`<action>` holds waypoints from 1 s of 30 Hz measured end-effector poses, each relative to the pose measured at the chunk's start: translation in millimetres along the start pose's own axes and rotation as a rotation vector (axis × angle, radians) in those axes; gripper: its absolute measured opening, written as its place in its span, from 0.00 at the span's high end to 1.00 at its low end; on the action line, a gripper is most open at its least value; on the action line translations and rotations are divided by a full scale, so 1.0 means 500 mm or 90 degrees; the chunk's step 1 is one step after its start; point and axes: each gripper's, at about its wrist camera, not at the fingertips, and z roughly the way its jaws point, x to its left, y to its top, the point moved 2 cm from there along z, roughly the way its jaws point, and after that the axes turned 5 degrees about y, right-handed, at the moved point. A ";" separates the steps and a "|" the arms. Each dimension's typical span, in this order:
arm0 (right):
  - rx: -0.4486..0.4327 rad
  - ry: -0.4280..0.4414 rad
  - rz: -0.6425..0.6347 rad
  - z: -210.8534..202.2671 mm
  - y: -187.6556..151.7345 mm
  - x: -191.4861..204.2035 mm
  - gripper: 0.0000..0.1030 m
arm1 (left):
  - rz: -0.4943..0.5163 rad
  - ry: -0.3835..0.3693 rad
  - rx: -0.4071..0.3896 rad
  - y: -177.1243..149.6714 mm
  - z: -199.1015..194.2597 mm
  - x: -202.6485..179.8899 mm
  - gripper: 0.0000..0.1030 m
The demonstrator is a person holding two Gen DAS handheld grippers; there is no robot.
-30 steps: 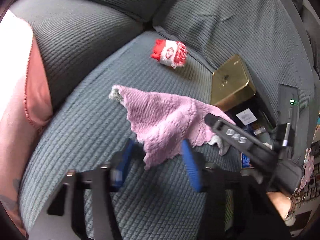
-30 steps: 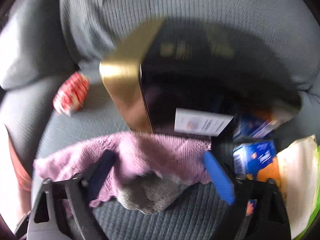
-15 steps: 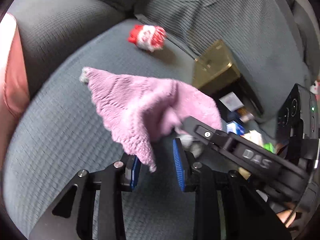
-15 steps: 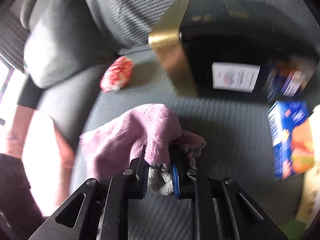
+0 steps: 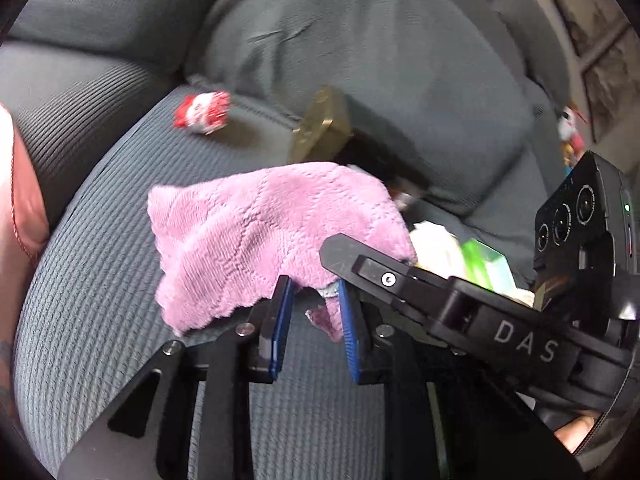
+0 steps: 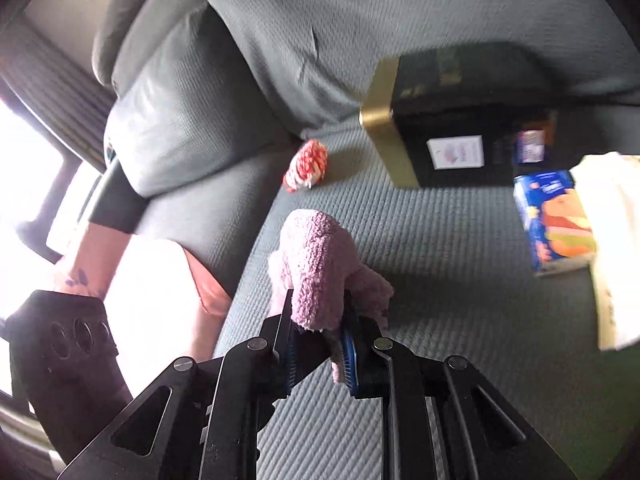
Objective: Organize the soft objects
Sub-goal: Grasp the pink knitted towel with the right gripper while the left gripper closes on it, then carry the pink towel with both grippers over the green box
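Cloth [image 5: 260, 240] above sofa seat [image 5: 100, 320] — toy [image 5: 202, 112] behind, box [image 5: 320, 128] right of toy

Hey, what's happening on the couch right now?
A person is holding a pink knitted cloth with a two-finger tool in each hand, above the grey couch seat. The right tool is shut on one bunched end. The left tool has just been closing; an edge of the cloth sits between its pads, apparently pinched. A small red and white soft toy lies farther back on the seat, beside a gold and black box.
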 end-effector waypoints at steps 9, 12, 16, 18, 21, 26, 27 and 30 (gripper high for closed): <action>-0.086 0.011 -0.037 -0.084 0.006 0.040 0.80 | 0.051 -0.079 -0.074 -0.021 -0.065 -0.073 0.81; -0.104 0.000 -0.052 -0.113 0.000 0.052 0.80 | 0.071 -0.095 -0.085 -0.025 -0.076 -0.091 0.81; -0.123 -0.006 -0.072 -0.152 -0.004 0.062 0.80 | 0.096 -0.106 -0.108 -0.033 -0.106 -0.120 0.81; -0.135 -0.008 -0.079 -0.172 -0.008 0.068 0.80 | 0.113 -0.114 -0.119 -0.029 -0.112 -0.133 0.80; -0.158 -0.015 -0.092 -0.203 -0.010 0.077 0.80 | 0.125 -0.129 -0.129 -0.023 -0.113 -0.146 0.80; -0.199 -0.004 -0.101 -0.265 -0.015 0.062 0.80 | 0.166 -0.147 -0.128 -0.019 -0.109 -0.201 0.81; -0.204 -0.001 -0.094 -0.276 -0.015 0.054 0.80 | 0.173 -0.149 -0.126 -0.020 -0.107 -0.213 0.81; -0.238 -0.007 -0.082 -0.319 -0.017 0.030 0.80 | 0.202 -0.157 -0.126 -0.024 -0.102 -0.265 0.80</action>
